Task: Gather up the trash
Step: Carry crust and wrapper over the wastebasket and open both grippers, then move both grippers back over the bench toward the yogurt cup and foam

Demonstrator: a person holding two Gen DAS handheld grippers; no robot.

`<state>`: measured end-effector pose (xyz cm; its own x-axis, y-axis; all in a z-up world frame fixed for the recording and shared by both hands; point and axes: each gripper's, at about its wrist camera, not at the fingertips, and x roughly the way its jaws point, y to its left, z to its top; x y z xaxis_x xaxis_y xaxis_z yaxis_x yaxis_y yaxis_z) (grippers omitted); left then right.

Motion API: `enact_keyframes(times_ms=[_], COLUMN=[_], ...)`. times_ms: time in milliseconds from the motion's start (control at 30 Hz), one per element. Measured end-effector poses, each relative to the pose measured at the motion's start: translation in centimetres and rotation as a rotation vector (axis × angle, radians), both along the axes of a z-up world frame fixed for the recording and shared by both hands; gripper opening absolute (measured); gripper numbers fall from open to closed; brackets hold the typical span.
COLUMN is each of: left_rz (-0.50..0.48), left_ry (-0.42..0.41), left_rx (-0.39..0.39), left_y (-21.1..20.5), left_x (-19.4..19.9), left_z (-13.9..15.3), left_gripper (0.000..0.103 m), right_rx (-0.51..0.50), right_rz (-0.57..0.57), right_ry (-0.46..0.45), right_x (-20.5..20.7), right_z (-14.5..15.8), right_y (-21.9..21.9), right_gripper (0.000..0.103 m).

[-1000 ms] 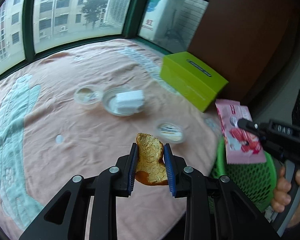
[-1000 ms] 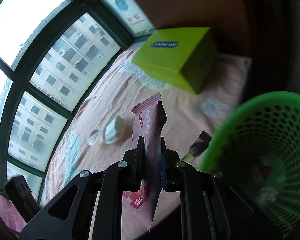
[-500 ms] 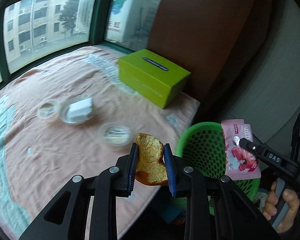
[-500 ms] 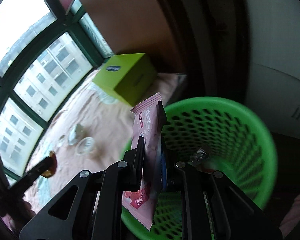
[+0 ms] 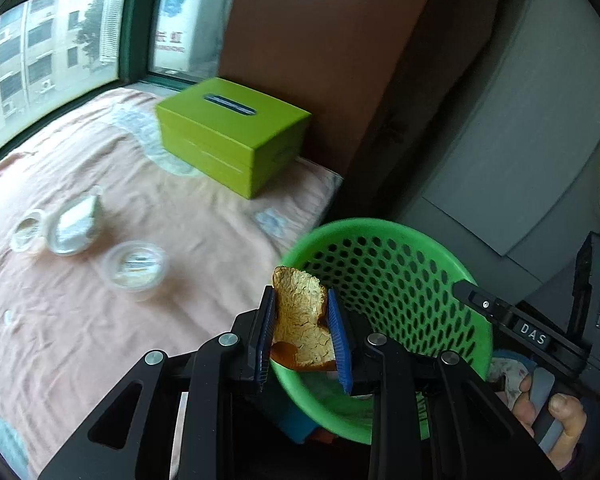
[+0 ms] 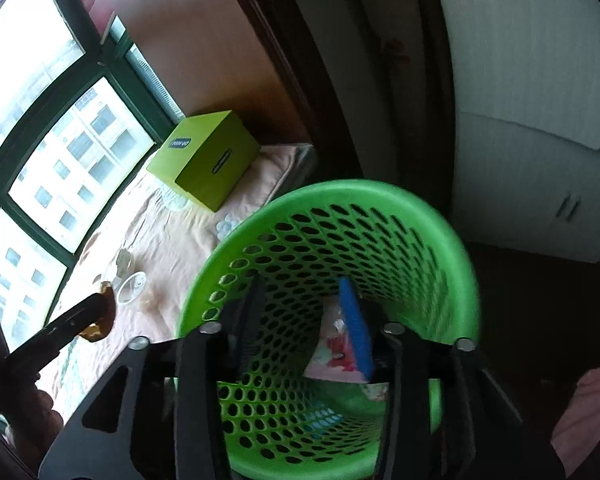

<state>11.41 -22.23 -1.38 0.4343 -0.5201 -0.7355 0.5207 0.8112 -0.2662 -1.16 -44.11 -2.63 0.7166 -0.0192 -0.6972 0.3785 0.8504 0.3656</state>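
Left wrist view: my left gripper (image 5: 302, 334) is clamped on the orange peel (image 5: 302, 330), poised at the near rim of the green basket (image 5: 400, 240); three small cups (image 5: 134, 266) wait on the bed.

Right wrist view: my right gripper (image 6: 306, 326) has just been opening over the basket; the pink wrapper (image 6: 334, 350) seems to be dropping free inside, though blurred.

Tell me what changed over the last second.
Both tools swung from the bed to the green perforated plastic basket. The right tool has just been opening, releasing the pink snack wrapper into it. The left tool stays clamped on the dried orange peel.
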Motion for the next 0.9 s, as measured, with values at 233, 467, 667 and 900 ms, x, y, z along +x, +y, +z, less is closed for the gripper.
enact_keyframes(times_ms=[233, 467, 667, 900], left_rz=[-0.068, -0.106, -0.109, -0.038], left_ry=[0.031, 0.067, 0.057, 0.052], left_rx=[0.012, 0.017, 0.011, 0.019], left_y=[-2.9, -4.5, -4.2, -1.2], left_x=[-0.9, -1.4, -1.8, -0.9], left_z=[-1.2, -2.3, -2.1, -1.7], left_gripper=[0.027, 0.036, 0.054, 0.054], right_rx=[-0.06, -0.059, -0.052, -0.05], right_rz=[-0.007, 0.006, 0.022, 0.073], right_ry=[-0.052, -0.083, -0.09, -0.089], right_x=[-1.6, -2.1, -2.0, -0.9], right_z=[1.2, 1.8, 1.9, 2.0], right_y=[0.0, 0.0, 0.4, 2.0], right_gripper=[0.068, 0.073, 0.074, 0.075])
